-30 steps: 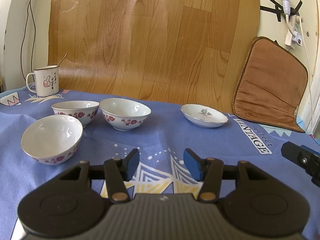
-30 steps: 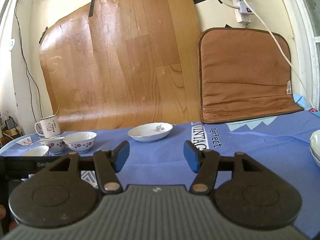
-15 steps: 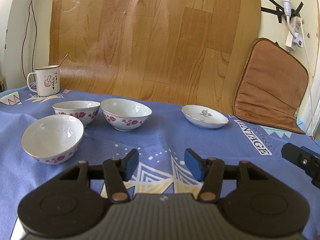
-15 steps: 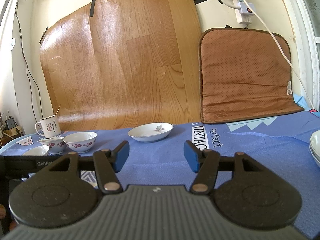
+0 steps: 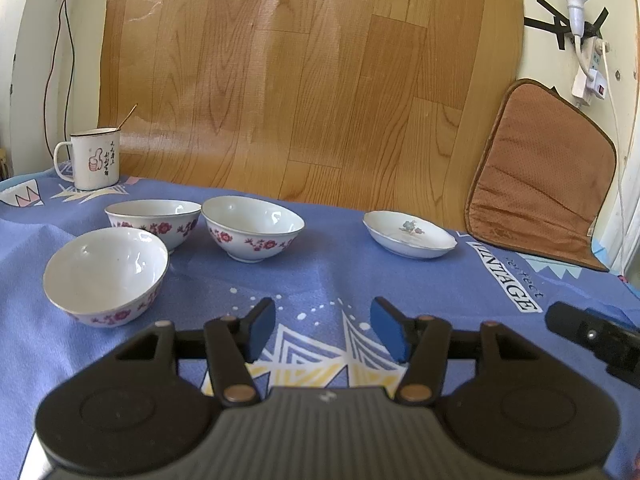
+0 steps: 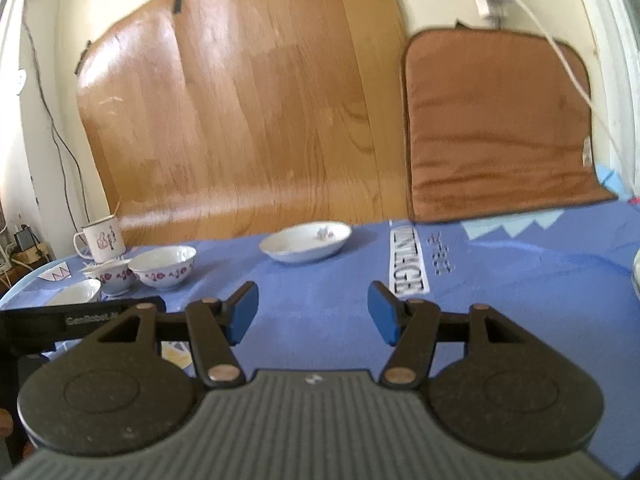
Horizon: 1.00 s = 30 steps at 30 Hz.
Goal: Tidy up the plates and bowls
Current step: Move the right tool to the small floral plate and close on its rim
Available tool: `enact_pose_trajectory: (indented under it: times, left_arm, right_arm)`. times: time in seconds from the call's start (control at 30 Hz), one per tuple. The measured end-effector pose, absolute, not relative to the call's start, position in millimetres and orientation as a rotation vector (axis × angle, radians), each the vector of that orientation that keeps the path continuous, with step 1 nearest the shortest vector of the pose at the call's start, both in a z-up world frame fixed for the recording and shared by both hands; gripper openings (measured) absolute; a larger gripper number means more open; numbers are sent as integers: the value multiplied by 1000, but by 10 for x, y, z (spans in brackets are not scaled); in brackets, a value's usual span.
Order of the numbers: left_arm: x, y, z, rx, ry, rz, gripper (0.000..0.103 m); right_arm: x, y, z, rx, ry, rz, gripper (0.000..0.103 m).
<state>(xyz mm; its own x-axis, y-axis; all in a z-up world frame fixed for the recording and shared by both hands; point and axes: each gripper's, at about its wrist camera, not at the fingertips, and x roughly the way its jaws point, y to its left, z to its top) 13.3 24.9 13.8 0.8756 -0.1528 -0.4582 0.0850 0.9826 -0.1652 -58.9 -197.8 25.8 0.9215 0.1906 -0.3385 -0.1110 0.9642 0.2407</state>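
In the left wrist view the left gripper point(image 5: 323, 330) sits low in the frame over the blue cloth point(image 5: 328, 276), its blue pads apart with only cloth between them. The gap is a little wider than a second ago; the view itself has hardly shifted.

Three flowered bowls stand at centre left. The near bowl point(image 5: 105, 276) is at the left edge, apart from the other two. The back bowl point(image 5: 153, 222) is behind it and the middle bowl point(image 5: 253, 227) just to its right, their rims close together; whether they touch cannot be told. A small plate point(image 5: 409, 234) with a blue flower lies at centre right, well apart from the bowls. A mug point(image 5: 94, 159) stands at upper left against the wood-grain sheet point(image 5: 304, 80). A brown cushion point(image 5: 540, 176) leans at the right. A tip of the right gripper point(image 5: 592, 336) shows at the right edge.

In the right wrist view the right gripper point(image 6: 312, 318) is open and empty, its gap the same as before. This picture is now blurred, and the scene sits differently from a second ago: the plate point(image 6: 306, 242) and the bowls point(image 6: 162, 266) appear larger and higher in the frame, and the cushion point(image 6: 496, 124) fills more of the upper right. The white rim at the right edge has nearly slid out of view. The left gripper's body point(image 6: 80, 320) crosses the lower left.
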Motion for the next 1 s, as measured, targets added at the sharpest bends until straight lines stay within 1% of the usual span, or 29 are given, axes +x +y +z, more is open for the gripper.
enact_pose_trajectory:
  times: [0.3,0.43,0.53,0.6,0.67,0.8,0.87,0.93,0.97,1.0]
  left_arm:
    - [155,294,131,-181,494,-135,54]
    - [167,315,127,-198,496,-141,54]
    - [167,320,127,-206,491,-146,54]
    - [168,327,127,-213,488,-148,54]
    - [174,342,122,-224,488,-148,54]
    - [197,370,120,-248,489,-150,54]
    - [209,384,117,-260,491,-151,54]
    - [219,402,116,-273,492,-150,54]
    - [223,406,114,-277,492,-149,54]
    - [228,410,113,-282,492,-149,54]
  right_arm:
    - [-163,-2019,416,244,412,189,63]
    - [288,-2123,483,265,423,177,63]
    - [690,-2196,442,305,474,136,62]
    - [967,-2225,376,340,525,96,60]
    - [1208,-2269,284,387,577,65,53]
    - [1555,-2356,75,493,673,14,47]
    - [1646,-2414,-19,556,698,3,39]
    - [1680,-2414,-18,562,701,8,36]
    - [1695,-2412,-21,569,706,17,28]
    - [1707,-2403,-29,575,719,29,24]
